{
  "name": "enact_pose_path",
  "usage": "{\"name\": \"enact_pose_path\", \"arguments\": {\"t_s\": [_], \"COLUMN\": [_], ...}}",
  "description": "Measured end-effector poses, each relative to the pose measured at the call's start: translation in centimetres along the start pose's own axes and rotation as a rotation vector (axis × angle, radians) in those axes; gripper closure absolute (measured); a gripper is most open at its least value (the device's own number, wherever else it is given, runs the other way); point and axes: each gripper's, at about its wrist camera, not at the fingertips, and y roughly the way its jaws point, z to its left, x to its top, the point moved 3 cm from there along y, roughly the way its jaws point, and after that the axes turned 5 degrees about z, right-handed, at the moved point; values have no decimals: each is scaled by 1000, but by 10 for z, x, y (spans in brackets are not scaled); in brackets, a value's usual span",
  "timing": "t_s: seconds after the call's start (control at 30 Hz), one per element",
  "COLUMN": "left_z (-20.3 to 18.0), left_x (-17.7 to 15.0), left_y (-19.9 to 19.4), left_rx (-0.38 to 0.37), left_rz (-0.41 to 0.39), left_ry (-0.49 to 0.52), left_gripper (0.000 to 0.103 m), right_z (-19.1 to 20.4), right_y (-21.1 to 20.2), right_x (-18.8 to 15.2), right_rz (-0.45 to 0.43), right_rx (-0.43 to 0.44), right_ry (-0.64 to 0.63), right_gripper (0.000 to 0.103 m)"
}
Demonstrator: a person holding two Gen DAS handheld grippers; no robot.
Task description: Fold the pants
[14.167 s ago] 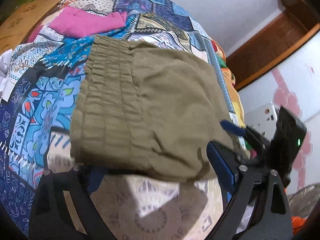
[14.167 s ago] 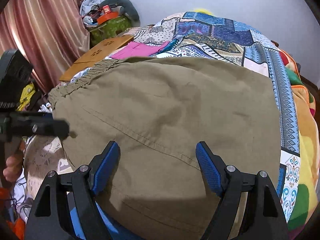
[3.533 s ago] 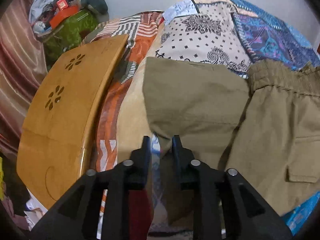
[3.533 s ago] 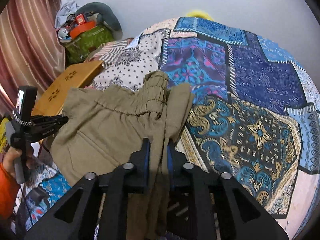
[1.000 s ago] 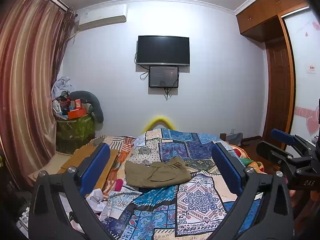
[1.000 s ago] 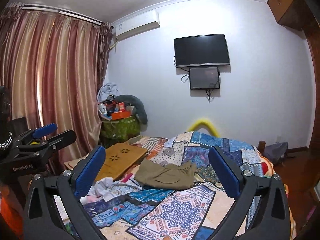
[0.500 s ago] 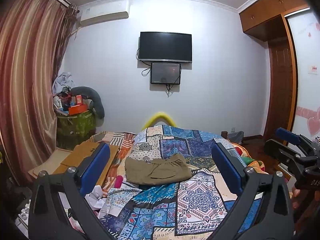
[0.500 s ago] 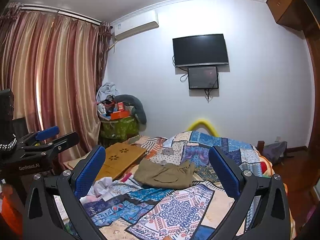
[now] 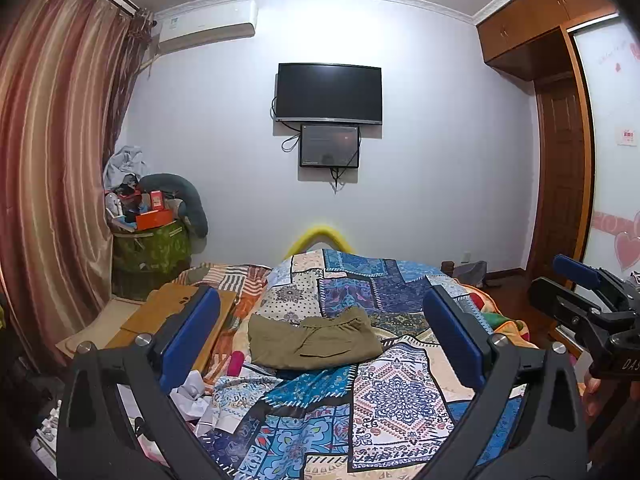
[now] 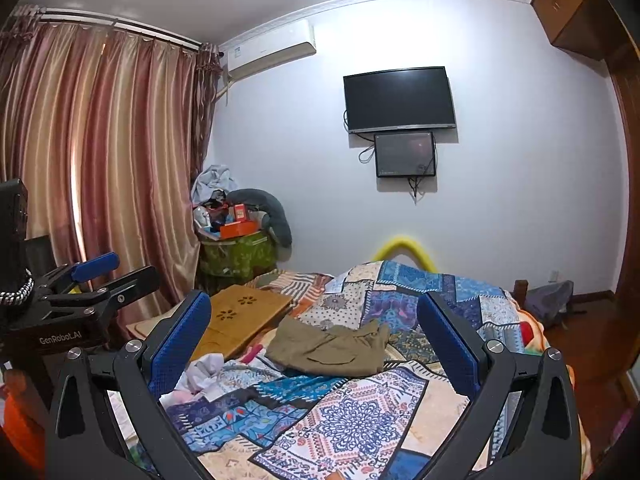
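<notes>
Both claws were held up well back from the bed, aimed across the rm. Left claw (image 9: 320, 340) gaped wide w/ nothing between its blue pads (image 9: 188, 336) — right claw (image 10: 314, 344) did the same, empty. The olive pants (image 9: 312, 340) lay in a folded bundle on the patchwork bedspread (image 9: 396, 392), toward the far left part of the bed, waistband bunched at the top edge, a pocket facing up. Just left of them sat a wooden lap table (image 10: 240, 316). On the far wall hung a TV (image 9: 329, 93) — curtains (image 10: 112, 168) at left.
</notes>
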Motion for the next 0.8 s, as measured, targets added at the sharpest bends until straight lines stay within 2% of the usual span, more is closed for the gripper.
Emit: {"name": "enact_pose_path", "arguments": {"t_s": [0.47,0.8], "left_z": [-7,-8], "left_x": [0,0], "left_y": [1,2], "left_rx": [-6,-41], "left_rz": [-3,14], "left_ry": [23,29], "left_gripper": [0,0], "right_z": [-3,-3], "right_y": [-1,-2], "right_x": [-1,-1], "right_rz": [2,6], "right_rx": [-3,-3], "right_ry": [7,10], "right_gripper": [1,1]}}
